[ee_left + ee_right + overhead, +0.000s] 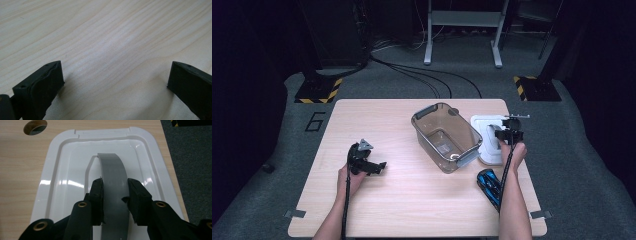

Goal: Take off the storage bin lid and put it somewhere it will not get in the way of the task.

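The right gripper (115, 192) has its fingers (97, 195) closed on the grey handle (113, 177) of the white lid (62, 177) — one pad pressed against each long side of the raised strap, which runs straight up between them. The lid lies flat on the worktop (387, 195) near its right edge, with grey carpet just past the lid's outer rim. In the high view the lid (484, 125) sits just beside the clear bin (444, 135), on the bin's right, and the right gripper (508, 134) stands over it. A blue toy car (489, 185) lies nearer the person, close to the right forearm and near the worktop's front right corner.

The left gripper (364, 160) rests on the left half of the worktop, well apart from the bin and lid — its fingers (42, 87) stand wide open with bare wood between them. Broad open wood lies between the left gripper and the bin, and in front of the bin toward the person.
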`<action>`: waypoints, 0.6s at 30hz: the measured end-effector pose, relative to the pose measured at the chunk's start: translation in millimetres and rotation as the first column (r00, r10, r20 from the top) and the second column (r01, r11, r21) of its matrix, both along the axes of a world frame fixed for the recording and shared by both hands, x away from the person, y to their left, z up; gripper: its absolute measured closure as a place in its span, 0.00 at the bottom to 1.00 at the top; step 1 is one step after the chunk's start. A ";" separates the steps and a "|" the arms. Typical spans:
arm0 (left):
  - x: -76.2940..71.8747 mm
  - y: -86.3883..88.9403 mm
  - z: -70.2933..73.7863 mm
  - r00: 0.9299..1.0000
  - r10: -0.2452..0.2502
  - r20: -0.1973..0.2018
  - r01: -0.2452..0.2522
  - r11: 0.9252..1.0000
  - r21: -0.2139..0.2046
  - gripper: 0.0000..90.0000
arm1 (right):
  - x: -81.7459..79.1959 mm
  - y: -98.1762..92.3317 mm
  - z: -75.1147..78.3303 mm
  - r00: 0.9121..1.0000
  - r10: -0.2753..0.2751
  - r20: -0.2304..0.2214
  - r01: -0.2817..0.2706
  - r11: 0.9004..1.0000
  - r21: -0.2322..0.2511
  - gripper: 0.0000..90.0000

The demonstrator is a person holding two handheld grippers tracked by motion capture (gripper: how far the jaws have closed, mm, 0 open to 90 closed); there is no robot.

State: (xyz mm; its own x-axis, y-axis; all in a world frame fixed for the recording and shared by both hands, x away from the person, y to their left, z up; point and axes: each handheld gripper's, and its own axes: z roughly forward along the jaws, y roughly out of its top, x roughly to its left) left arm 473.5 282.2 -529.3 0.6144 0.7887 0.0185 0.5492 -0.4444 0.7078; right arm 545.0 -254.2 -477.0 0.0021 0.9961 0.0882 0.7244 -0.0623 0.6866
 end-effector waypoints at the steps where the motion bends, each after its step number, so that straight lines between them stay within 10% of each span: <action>1: 0.0 0.0 0.0 1.000 0.000 0.000 0.000 1.000 0.000 0.00 | 0.3 0.4 -0.7 1.000 0.004 -0.006 -0.004 1.000 -0.001 0.74; 8: 0.0 0.0 0.0 1.000 0.000 0.000 0.000 1.000 0.000 0.00 | 1.8 1.2 -4.2 1.000 0.010 -0.019 -0.009 1.000 0.006 0.72; 18: 0.0 0.0 0.0 1.000 0.000 0.000 0.000 1.000 0.000 0.00 | -6.9 -6.7 5.4 0.999 0.040 0.006 -0.041 0.998 0.055 0.41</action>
State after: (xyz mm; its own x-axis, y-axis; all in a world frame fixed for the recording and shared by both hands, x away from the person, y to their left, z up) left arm 473.4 282.2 -529.3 0.6142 0.7889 0.0186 0.5491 -0.4442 0.7080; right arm 538.1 -260.8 -471.6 -0.0387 0.9890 0.1429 0.7238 -0.0708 0.6864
